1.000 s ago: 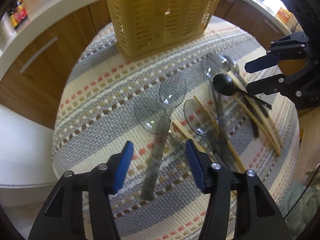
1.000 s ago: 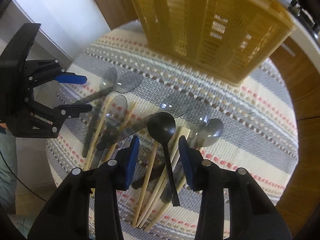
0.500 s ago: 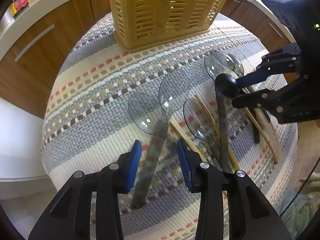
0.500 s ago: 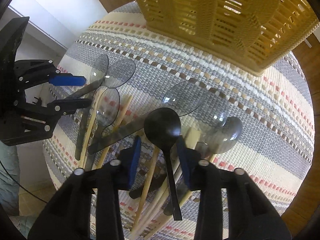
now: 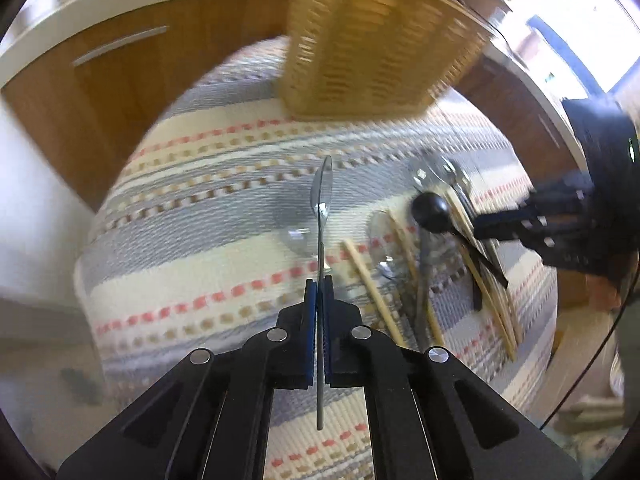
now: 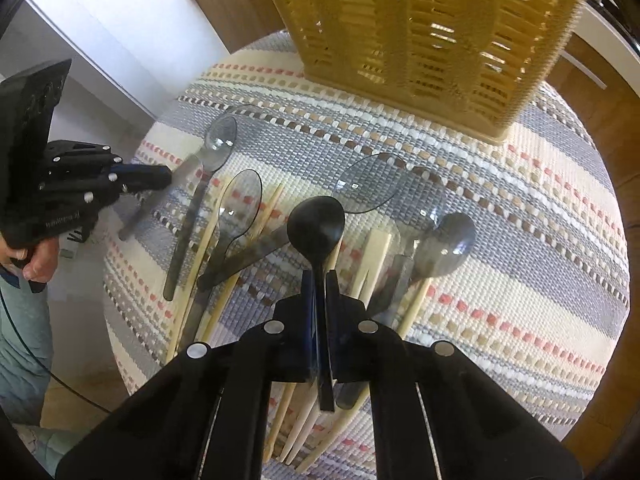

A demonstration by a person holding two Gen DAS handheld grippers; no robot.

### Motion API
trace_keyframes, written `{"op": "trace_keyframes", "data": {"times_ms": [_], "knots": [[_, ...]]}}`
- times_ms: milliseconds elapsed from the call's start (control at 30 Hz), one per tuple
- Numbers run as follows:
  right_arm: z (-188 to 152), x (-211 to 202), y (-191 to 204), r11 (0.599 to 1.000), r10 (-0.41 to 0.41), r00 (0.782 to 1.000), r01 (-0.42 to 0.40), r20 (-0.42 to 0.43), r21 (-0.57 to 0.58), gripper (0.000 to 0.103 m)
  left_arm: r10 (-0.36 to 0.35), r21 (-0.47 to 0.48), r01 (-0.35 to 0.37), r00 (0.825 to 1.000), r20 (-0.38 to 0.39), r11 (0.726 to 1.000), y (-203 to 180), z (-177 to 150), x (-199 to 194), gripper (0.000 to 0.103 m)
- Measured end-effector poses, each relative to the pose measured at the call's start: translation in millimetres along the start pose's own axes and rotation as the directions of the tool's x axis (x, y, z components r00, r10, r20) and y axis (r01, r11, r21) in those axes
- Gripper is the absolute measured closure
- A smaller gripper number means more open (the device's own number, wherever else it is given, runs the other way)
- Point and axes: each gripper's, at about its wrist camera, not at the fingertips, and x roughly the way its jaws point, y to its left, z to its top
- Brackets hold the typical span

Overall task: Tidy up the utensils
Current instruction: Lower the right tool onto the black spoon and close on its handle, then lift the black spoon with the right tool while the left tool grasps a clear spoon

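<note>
I see a round table covered by a woven mat (image 6: 520, 280) striped in cream, grey and coral. At twelve o'clock a yellow slatted plastic basket (image 6: 432, 28) stands on it. From nine to six o'clock lie clear smoky plastic spoons (image 6: 240, 200) crossed with pale wooden chopsticks (image 6: 372, 256). At four o'clock the mat is bare.

A round counter (image 5: 192, 216) wears a woven cloth striped grey, cream and red. Behind it run brown wooden cabinets (image 5: 120, 76) with a metal bar handle (image 5: 120, 45), topped by a white worktop (image 5: 132, 0). To the cabinets' right, a bright window (image 5: 576, 48) glares with daylight.
</note>
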Motion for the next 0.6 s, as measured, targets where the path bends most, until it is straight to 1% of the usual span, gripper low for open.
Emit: {"op": "trace_keyframes", "data": {"times_ms": [67,133,167,200,233,267,300,333,367,433,467,500,533,567,600], "knots": [[-7.0,-2.1,-1.7,1.0,0.019,1.0,-0.019,0.016,0.008,0.098,0.005,-0.056,-0.004,1.0,0.016,0.998,19.0,-8.6,-11.5,0.102],[-13.2,-10.4,-6.7,1.0,0.027,0.999,-0.027,0.037,0.006,0.098,0.033,-0.101,-0.031,0.999,0.018,0.994,21.9,-9.5,-7.6,0.102],[-15.2,-12.8,-7.4,1.0,0.026,0.999,-0.026,0.045,0.003,0.098,0.039,-0.118,-0.037,0.999,0.009,0.992,30.2,-14.0,-9.9,0.102],[-17.5,-17.2,-9.2,0.999,0.036,0.998,-0.036,0.05,0.006,0.098,0.042,-0.131,-0.043,0.999,-0.005,0.99,29.3,-14.2,-7.4,0.101],[-22.5,-23.9,-15.0,0.998,0.052,0.997,-0.053,0.056,0.016,0.098,0.05,-0.141,-0.052,0.999,-0.017,0.989,36.0,-19.1,-9.6,0.099],[-25.4,-29.4,-20.5,0.996,0.084,0.994,-0.086,0.063,0.029,0.097,0.057,-0.144,-0.059,0.998,-0.021,0.988,32.9,-17.3,-4.6,0.087],[-25.7,-33.2,-23.8,0.993,0.11,0.991,-0.113,0.07,0.036,0.097,0.06,-0.147,-0.062,0.998,-0.015,0.987,38.8,-20.8,-9.0,0.079],[-25.5,-35.0,-25.7,0.992,0.114,0.991,-0.117,0.075,0.038,0.096,0.063,-0.151,-0.063,0.998,-0.004,0.987,38.0,-14.0,-5.4,0.067],[-25.2,-37.0,-26.8,0.993,0.112,0.99,-0.115,0.082,0.036,0.094,0.066,-0.153,-0.065,0.998,0.007,0.986,34.9,-11.8,-2.3,0.061],[-23.3,-41.1,-26.3,0.994,0.107,0.99,-0.11,0.094,0.026,0.086,0.062,-0.14,-0.06,0.998,0.014,0.988,38.9,-9.6,-5.6,0.06],[-20.5,-42.9,-24.4,0.994,0.107,0.989,-0.11,0.099,0.023,0.079,0.066,-0.136,-0.064,0.998,0.012,0.989,33.8,-6.6,0.6,0.06],[-19.2,-46.3,-23.2,0.993,0.113,0.987,-0.116,0.111,0.021,0.076,0.074,-0.132,-0.073,0.997,0.004,0.989,37.4,-5.7,0.3,0.06],[-15.3,-50.6,-21.6,0.991,0.129,0.983,-0.133,0.132,0.021,0.076,0.08,-0.134,-0.079,0.997,-0.003,0.988,35.3,3.7,9.0,0.06],[-11.8,-57.5,-20.1,0.987,0.154,0.974,-0.159,0.169,0.02,0.072,0.083,-0.137,-0.084,0.996,-0.008,0.987,35.7,4.3,12.1,0.06],[-10.6,-67.3,-18.4,0.983,0.176,0.962,-0.183,0.21,0.017,0.058,0.082,-0.142,-0.082,0.997,-0.012,0.986,30.8,12.4,22.0,0.06]]}}
